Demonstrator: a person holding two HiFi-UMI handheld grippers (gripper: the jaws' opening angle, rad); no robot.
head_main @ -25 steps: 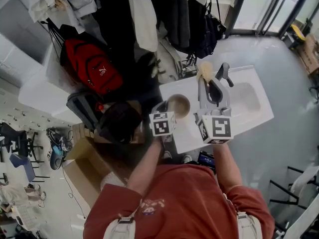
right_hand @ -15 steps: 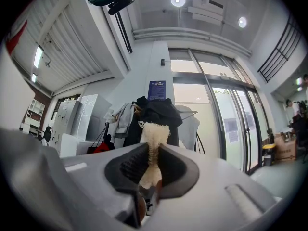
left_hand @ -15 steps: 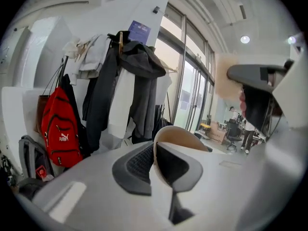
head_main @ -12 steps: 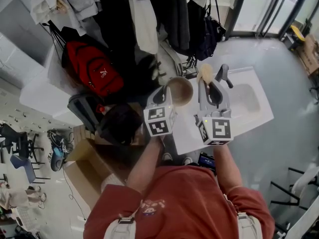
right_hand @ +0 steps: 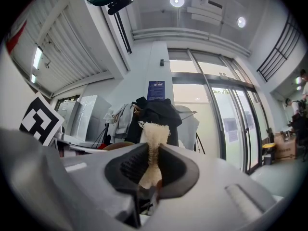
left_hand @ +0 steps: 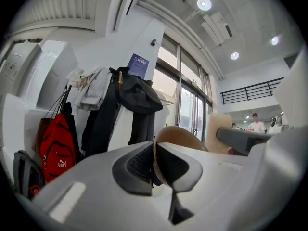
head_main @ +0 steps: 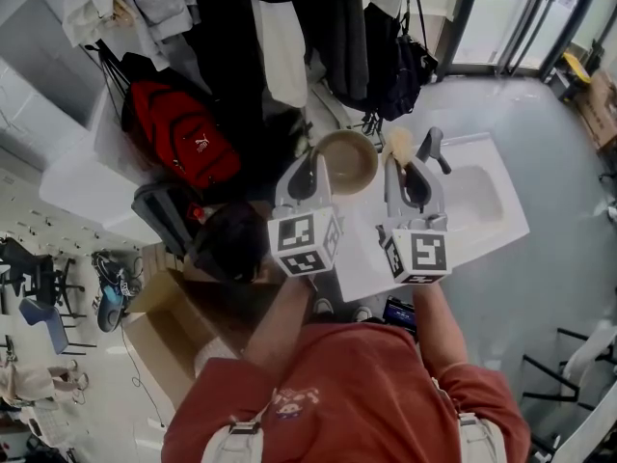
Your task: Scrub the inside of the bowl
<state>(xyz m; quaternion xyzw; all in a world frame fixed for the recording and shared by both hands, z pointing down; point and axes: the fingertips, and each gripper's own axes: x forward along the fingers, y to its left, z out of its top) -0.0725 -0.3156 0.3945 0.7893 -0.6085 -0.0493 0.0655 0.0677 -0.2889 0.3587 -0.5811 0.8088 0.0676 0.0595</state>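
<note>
A tan bowl point(head_main: 347, 160) hangs in the air beside the white sink counter point(head_main: 366, 258), tilted on its side. My left gripper point(head_main: 313, 167) is shut on its rim; in the left gripper view the rim point(left_hand: 155, 158) runs between the two dark pads. My right gripper point(head_main: 410, 154) stands just right of the bowl, shut on a pale fibrous scrubber point(head_main: 397, 141). In the right gripper view the scrubber point(right_hand: 153, 138) sticks up from between the pads point(right_hand: 132, 170), and the bowl's edge point(right_hand: 118, 146) shows to the left. The scrubber is apart from the bowl.
The counter has a sink basin point(head_main: 477, 189) on its right. Dark coats point(head_main: 318, 27) hang behind it, and a red backpack point(head_main: 178, 128) sits to the left. A cardboard box point(head_main: 164, 326) is on the floor at lower left. A glass door point(head_main: 501, 8) is at upper right.
My left gripper has lifted the bowl up off the counter, and the bowl now looks larger and farther up the head view. The right gripper and scrubber stayed put.
</note>
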